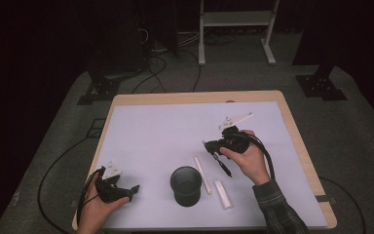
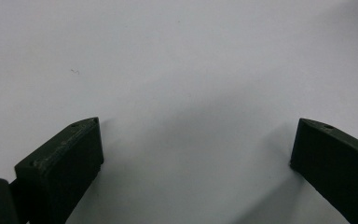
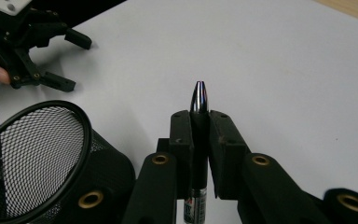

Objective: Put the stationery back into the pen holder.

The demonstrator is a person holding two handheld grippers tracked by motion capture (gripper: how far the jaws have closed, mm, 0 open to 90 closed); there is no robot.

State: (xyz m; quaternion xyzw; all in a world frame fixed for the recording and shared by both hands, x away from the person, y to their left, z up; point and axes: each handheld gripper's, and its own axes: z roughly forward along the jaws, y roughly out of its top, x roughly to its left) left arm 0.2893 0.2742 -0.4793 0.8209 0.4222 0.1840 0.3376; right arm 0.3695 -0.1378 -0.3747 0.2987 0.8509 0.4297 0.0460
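You have two grippers, one in your left hand [image 1: 118, 187] and one in your right hand [image 1: 213, 146], plus one pen [image 3: 198, 122], one mesh cup [image 1: 185, 185], and two white sticks [image 1: 202, 173] [image 1: 223, 194].

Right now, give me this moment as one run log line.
right gripper: shut on pen | left gripper: open, nothing between jaws | mesh cup: upright on table | two white sticks: beside cup
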